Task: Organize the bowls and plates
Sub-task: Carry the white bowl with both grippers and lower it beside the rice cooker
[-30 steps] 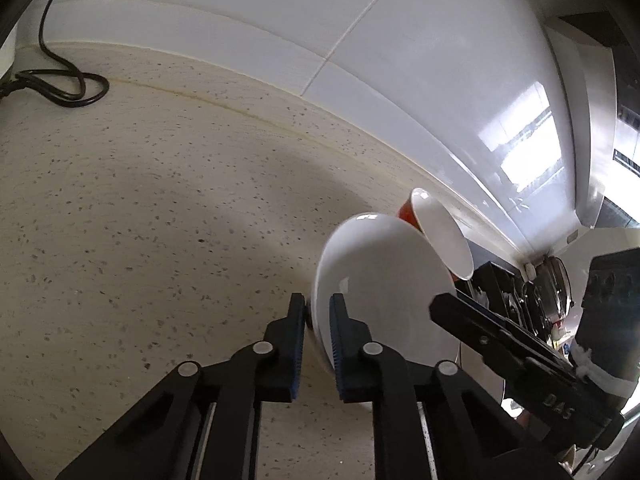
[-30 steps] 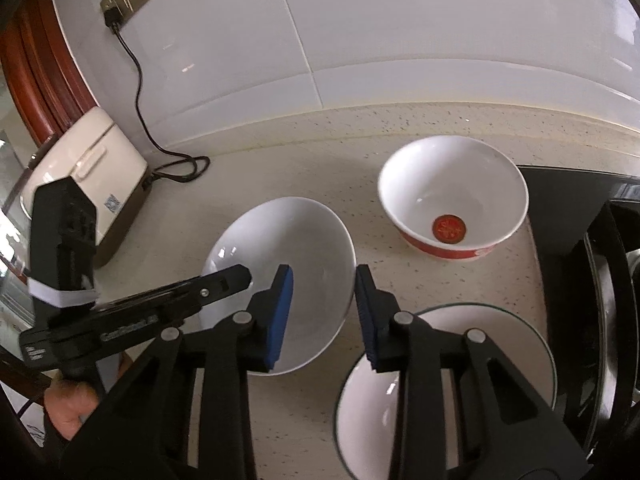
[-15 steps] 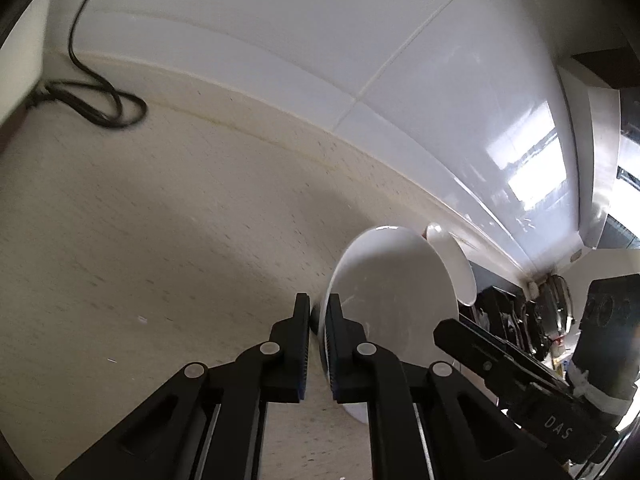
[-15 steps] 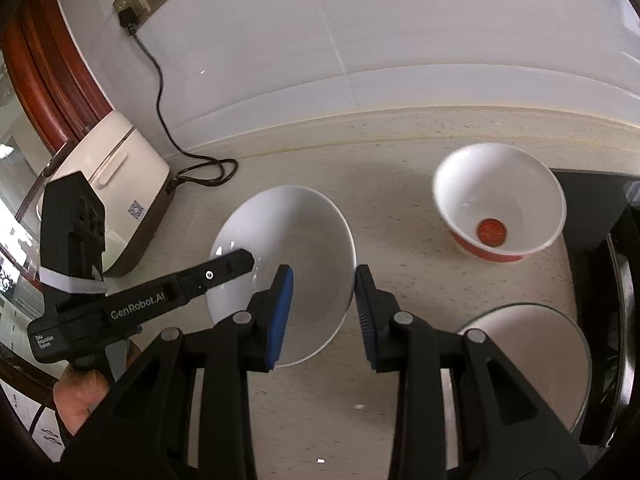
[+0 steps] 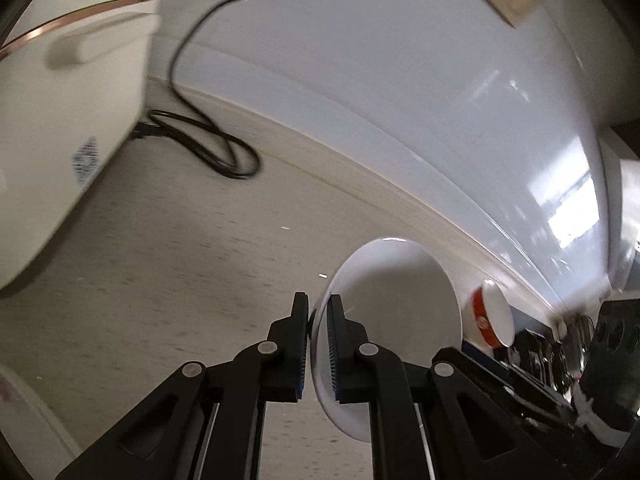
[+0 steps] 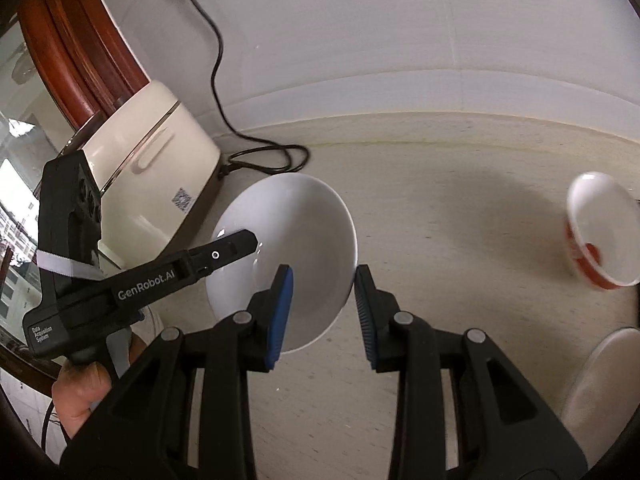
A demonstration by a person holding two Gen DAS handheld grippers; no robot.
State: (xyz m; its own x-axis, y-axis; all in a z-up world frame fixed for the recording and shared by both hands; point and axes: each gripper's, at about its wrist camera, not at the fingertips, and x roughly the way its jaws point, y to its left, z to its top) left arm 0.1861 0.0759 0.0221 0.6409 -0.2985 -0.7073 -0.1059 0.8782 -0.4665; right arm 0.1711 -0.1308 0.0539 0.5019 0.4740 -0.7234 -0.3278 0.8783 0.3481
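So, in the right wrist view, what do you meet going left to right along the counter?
Cream appliance → coiled black cord → plain white bowl, its rim pinched by the left gripper → red-and-white bowl.

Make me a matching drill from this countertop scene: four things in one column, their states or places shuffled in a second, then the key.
1. plain white ceramic bowl
2. red-and-white bowl
3. right gripper
4. cream-coloured appliance

A. open, holding nothing
B. against the wall, black cord behind it
C. rim pinched by the left gripper
D. standing alone on the counter, far right

Pairs: 1-C, 2-D, 3-A, 4-B
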